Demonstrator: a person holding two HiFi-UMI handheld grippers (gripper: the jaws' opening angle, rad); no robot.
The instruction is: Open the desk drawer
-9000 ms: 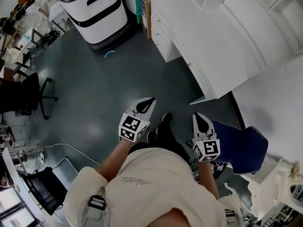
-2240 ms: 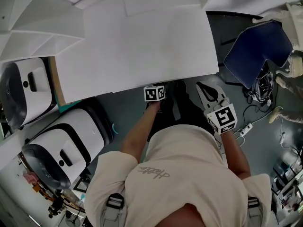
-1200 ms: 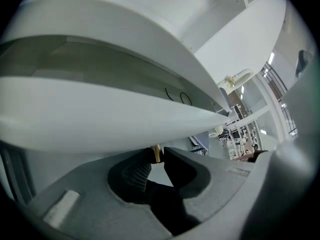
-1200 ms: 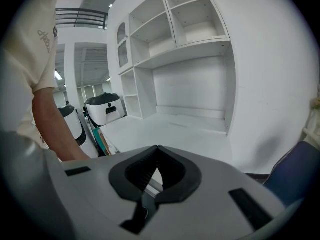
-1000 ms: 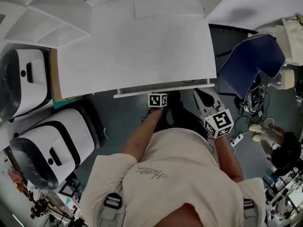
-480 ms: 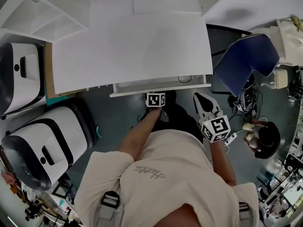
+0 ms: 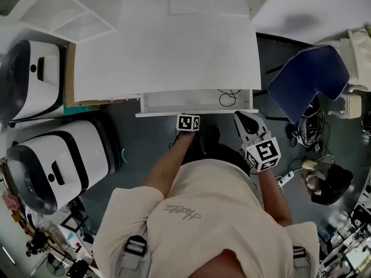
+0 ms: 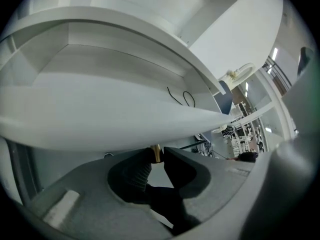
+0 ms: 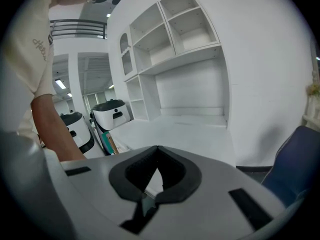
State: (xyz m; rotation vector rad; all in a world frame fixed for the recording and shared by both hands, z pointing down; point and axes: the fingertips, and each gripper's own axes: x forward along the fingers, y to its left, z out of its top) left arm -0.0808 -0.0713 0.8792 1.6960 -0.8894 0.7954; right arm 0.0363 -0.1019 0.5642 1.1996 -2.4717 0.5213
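Note:
The white desk [image 7: 168,51] fills the top of the head view. Its drawer [image 7: 174,104] stands pulled out a hand's width, and a black cable [image 7: 228,97] lies inside at the right. My left gripper [image 7: 188,122] sits at the drawer front, with its jaws hidden under the marker cube. In the left gripper view it [image 8: 156,153] is shut on the small brass knob [image 8: 156,150] beneath the white drawer front [image 8: 100,129]. My right gripper [image 7: 241,116] hangs shut and empty to the right of the drawer, apart from it. Its jaws [image 9: 158,151] point toward the desk top [image 9: 180,134].
Two white wheeled robots [image 7: 35,80] [image 7: 55,164] stand left of the desk, beside a brown panel [image 7: 69,68]. A blue chair [image 7: 310,80] sits at the right, with cables and a power strip [image 7: 287,178] on the floor. Another person [image 7: 327,183] is at lower right.
The drawer has slid out from under the desk top, showing its inside and the cable. My left gripper has drawn back with the knob. The right gripper has barely shifted.

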